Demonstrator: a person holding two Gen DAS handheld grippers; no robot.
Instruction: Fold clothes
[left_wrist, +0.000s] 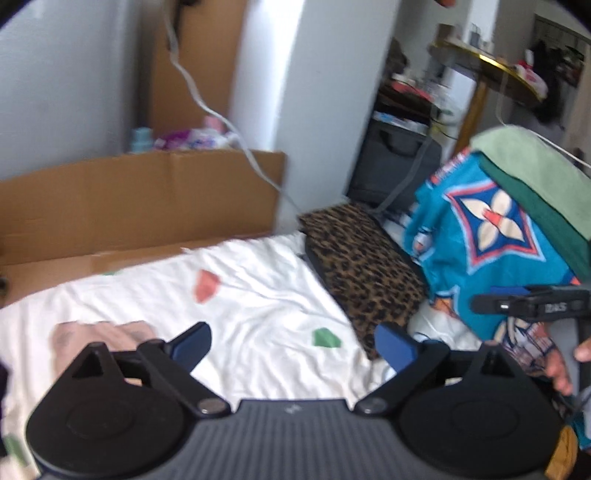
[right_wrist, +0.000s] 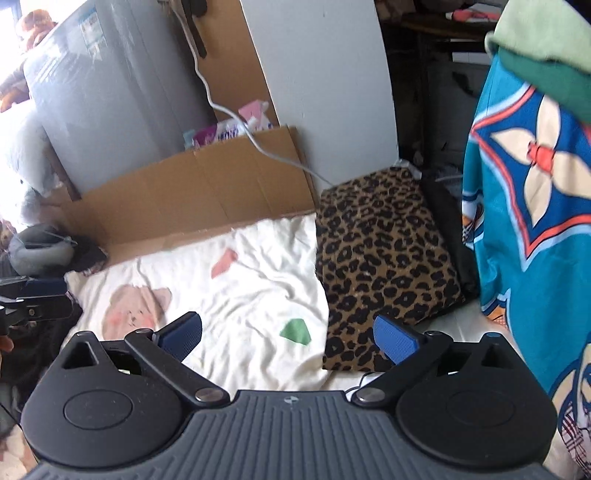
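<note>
A folded leopard-print garment lies flat on a white sheet printed with a bear face and coloured shapes. To its right hangs a teal patterned garment, with green clothes piled on top of it. My left gripper hovers open above the sheet, nothing between its blue pads. My right gripper is open too, above the sheet and the near left corner of the leopard garment, holding nothing. A hand shows at the right edge of the left wrist view.
A cardboard sheet stands along the far edge of the bed. A white cable hangs down over it. A dark bag and a gold-rimmed round table stand behind the leopard garment.
</note>
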